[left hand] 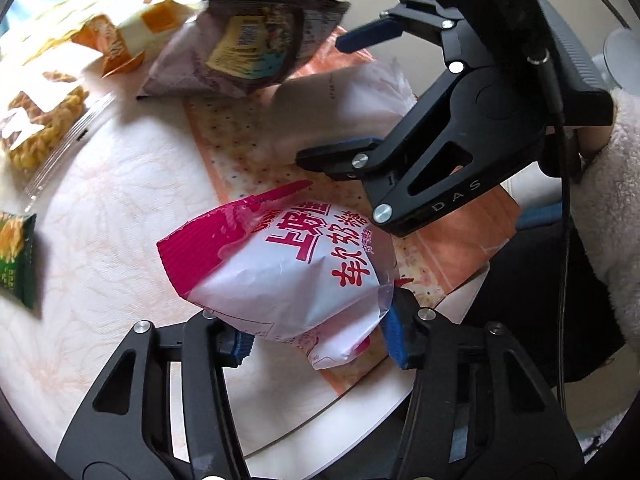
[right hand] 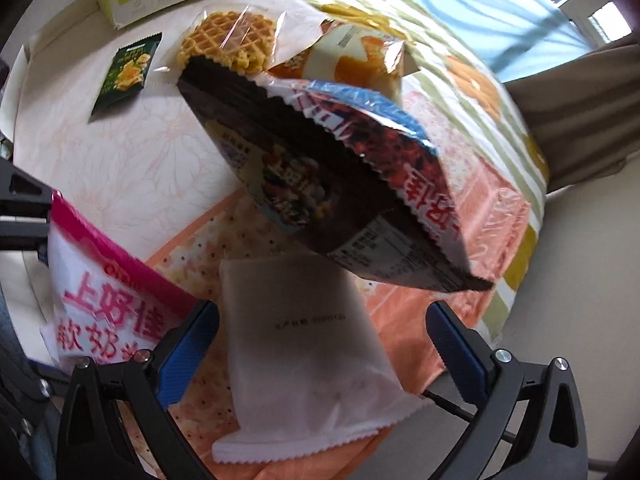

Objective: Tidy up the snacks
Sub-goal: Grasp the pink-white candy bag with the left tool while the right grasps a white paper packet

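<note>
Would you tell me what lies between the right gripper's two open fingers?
The plain white packet, lying on the orange mat untouched, in the right wrist view.

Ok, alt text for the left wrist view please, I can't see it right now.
The left gripper is shut on a pink-and-white candy bag above an orange mat. The right gripper hovers open beyond it, near a dark snack bag.
</note>
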`<act>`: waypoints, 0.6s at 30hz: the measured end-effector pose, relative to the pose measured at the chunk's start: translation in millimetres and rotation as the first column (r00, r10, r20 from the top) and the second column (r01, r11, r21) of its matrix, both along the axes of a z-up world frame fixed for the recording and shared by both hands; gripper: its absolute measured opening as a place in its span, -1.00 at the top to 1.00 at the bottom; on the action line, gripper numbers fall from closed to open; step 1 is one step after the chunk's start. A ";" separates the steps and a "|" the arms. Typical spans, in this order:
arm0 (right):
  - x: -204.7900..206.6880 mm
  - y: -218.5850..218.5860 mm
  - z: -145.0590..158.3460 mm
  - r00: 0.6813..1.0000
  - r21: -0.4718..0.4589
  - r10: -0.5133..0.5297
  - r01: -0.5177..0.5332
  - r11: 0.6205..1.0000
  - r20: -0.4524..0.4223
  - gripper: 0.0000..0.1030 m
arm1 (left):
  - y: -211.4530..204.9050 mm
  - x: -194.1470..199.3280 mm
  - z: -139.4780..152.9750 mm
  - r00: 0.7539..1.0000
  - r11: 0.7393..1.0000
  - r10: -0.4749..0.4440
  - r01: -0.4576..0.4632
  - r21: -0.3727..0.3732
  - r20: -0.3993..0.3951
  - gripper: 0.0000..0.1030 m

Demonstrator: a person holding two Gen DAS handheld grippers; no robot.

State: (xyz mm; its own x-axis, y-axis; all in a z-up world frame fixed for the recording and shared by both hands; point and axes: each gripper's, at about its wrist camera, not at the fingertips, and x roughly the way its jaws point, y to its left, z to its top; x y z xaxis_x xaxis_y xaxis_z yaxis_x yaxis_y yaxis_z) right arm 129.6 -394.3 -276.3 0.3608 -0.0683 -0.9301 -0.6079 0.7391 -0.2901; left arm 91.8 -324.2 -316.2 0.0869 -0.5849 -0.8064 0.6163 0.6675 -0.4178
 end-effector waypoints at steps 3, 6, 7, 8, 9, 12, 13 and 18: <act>2.8 -1.1 -3.5 1.000 0.002 0.010 -0.010 1.000 -0.023 -0.80 | 9.8 5.8 0.1 1.000 1.000 0.025 -0.025 0.005 0.002 0.10; 1.0 3.7 -8.8 0.999 -0.010 0.024 -0.025 1.000 -0.048 -0.62 | 18.7 13.0 -0.7 0.999 0.999 0.046 -0.046 0.007 -0.007 0.10; 0.1 4.5 -11.2 0.998 -0.016 0.027 -0.028 0.999 -0.055 -0.51 | 20.5 15.1 -1.2 0.999 0.999 0.051 -0.051 0.007 -0.008 0.10; -1.7 6.4 -12.7 0.998 -0.014 0.027 -0.028 0.999 -0.064 -0.43 | 23.7 17.4 -0.7 0.999 0.999 0.054 -0.054 0.007 -0.009 0.10; -2.4 6.4 -13.9 0.997 -0.012 0.024 -0.025 1.000 -0.068 -0.35 | 25.5 18.4 -0.6 0.998 0.998 0.058 -0.058 0.007 -0.009 0.10; -4.6 4.7 -11.9 0.998 -0.002 0.005 -0.005 1.000 -0.069 -0.28 | 34.2 12.5 5.3 0.998 0.998 0.070 -0.070 0.008 -0.007 0.10; -5.5 4.5 -10.9 0.998 -0.003 -0.003 0.003 1.000 -0.067 -0.26 | 31.1 11.8 5.9 0.997 0.997 0.074 -0.074 0.010 -0.007 0.10; -10.1 0.9 -1.8 0.997 0.025 -0.062 0.064 0.998 -0.054 -0.24 | 49.6 18.7 22.8 0.995 0.995 0.100 -0.100 0.025 -0.004 0.14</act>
State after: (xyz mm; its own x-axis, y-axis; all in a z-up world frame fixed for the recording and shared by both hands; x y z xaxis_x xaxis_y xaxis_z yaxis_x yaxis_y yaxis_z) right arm 119.5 -393.4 -278.1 0.3063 -0.0643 -0.9498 -0.5739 0.7835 -0.2382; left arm 110.5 -274.6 -293.5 0.1401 -0.5537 -0.8208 0.5440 0.7357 -0.4035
